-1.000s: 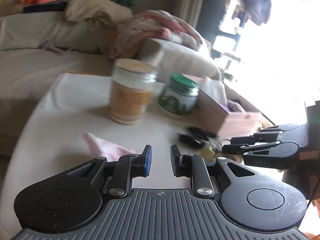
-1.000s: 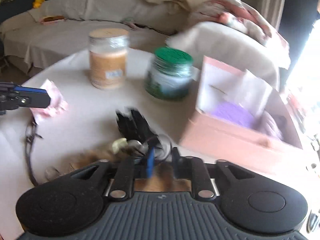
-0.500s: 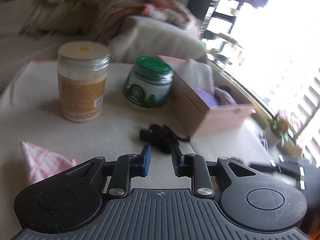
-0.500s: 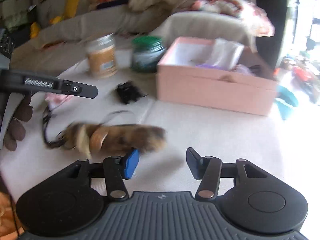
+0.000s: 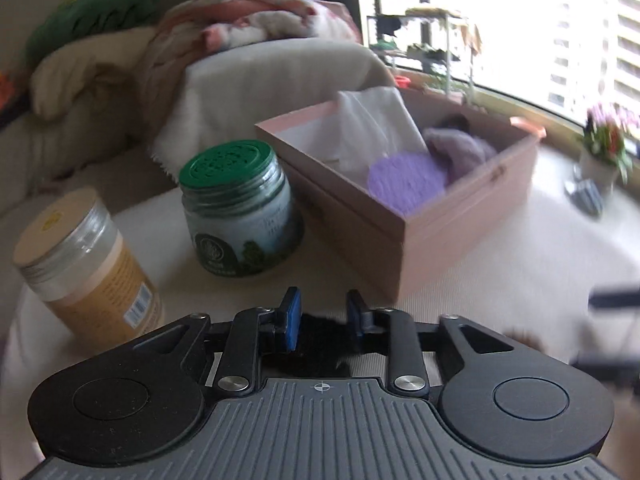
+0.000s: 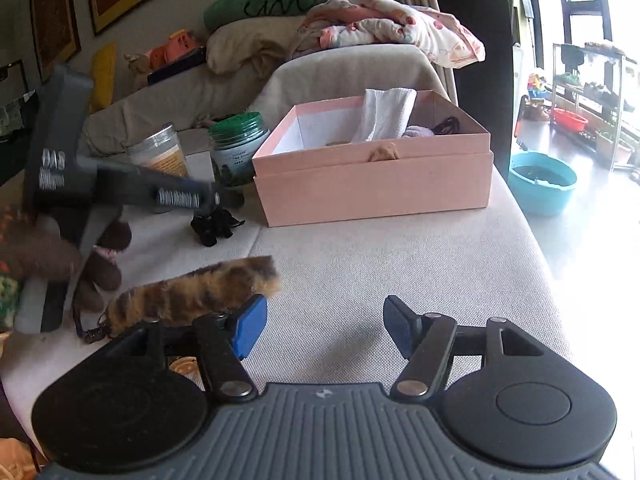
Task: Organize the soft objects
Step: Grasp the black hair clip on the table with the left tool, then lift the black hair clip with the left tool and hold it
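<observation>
A pink box (image 6: pixel 372 184) on the cloth-covered table holds white tissue, a purple pad (image 5: pixel 406 178) and a lilac knit piece. A black scrunchie (image 6: pixel 216 226) lies on the cloth left of the box. My left gripper (image 5: pixel 320 316) hovers right over it, jaws a little apart with the black scrunchie showing dark between and below them. In the right wrist view the left gripper's fingers (image 6: pixel 176 196) hang just above it. My right gripper (image 6: pixel 324 330) is wide open and empty. A brown striped furry tail (image 6: pixel 192 296) lies by its left finger.
A green-lidded jar (image 5: pixel 240 216) and a tan-lidded jar (image 5: pixel 84 264) stand left of the box. A sofa with blankets and cushions (image 6: pixel 360 32) is behind the table. A blue basin (image 6: pixel 542 186) sits on the floor to the right.
My left gripper has swung right and forward, from near the pink cloth to above the black scrunchie. My right gripper has opened wide, let go of the furry tail and pulled back.
</observation>
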`<state>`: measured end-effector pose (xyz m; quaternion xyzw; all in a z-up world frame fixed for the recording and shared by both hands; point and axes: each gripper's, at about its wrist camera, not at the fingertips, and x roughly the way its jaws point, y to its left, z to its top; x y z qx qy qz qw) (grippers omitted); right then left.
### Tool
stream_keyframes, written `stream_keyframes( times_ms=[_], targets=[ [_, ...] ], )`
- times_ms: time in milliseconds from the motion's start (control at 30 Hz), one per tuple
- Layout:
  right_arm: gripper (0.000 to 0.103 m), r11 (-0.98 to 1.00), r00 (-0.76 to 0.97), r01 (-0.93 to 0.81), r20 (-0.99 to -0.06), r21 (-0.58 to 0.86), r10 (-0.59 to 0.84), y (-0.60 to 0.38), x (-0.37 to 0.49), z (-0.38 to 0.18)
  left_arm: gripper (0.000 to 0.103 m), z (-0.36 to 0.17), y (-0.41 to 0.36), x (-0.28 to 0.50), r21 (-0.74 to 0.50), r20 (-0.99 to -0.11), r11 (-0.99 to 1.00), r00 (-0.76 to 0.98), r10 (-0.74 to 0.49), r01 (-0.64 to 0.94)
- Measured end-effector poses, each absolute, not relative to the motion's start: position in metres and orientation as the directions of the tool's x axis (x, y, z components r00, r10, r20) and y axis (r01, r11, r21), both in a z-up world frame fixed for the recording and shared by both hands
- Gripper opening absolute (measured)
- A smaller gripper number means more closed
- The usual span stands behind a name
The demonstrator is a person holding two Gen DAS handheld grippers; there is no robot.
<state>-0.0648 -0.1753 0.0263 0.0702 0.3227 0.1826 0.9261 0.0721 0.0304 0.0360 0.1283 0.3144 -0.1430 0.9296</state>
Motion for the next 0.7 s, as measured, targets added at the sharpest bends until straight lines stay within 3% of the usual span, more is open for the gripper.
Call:
stream_keyframes(
  times_ms=[133, 233, 300, 533, 700],
  targets=[
    [0.065, 0.926, 0.715, -0.283, -0.589, 0.249, 0.377, -0.173, -0.062, 0.024, 0.031, 0.034, 0.050, 0.042, 0.239, -0.614, 0.905, 0.776, -0.141, 0.353],
    [0.065, 0.930, 0.713, -0.272, -0.598, 0.246, 0.367, -0.172, -0.060, 0.023, 0.031, 0.037, 0.075, 0.025, 0.241, -0.612, 0.919, 0.784, -0.105, 0.311],
    [0.066, 0.932, 0.715, -0.270, -0.598, 0.242, 0.362, -0.172, -0.061, 0.023, 0.031, 0.041, 0.093, 0.018, 0.178, -0.611, 0.950, 0.786, -0.097, 0.256],
    [0.072, 0.940, 0.719, -0.260, -0.606, 0.219, 0.340, -0.167, -0.061, 0.023, 0.030, 0.053, 0.161, 0.004, -0.233, -0.613, 0.972, 0.779, -0.133, -0.017],
    [0.077, 0.935, 0.713, -0.269, -0.605, 0.230, 0.354, -0.167, -0.061, 0.022, 0.031, 0.052, 0.175, 0.012, -0.338, -0.587, 0.939, 0.794, -0.158, -0.062]
  ],
)
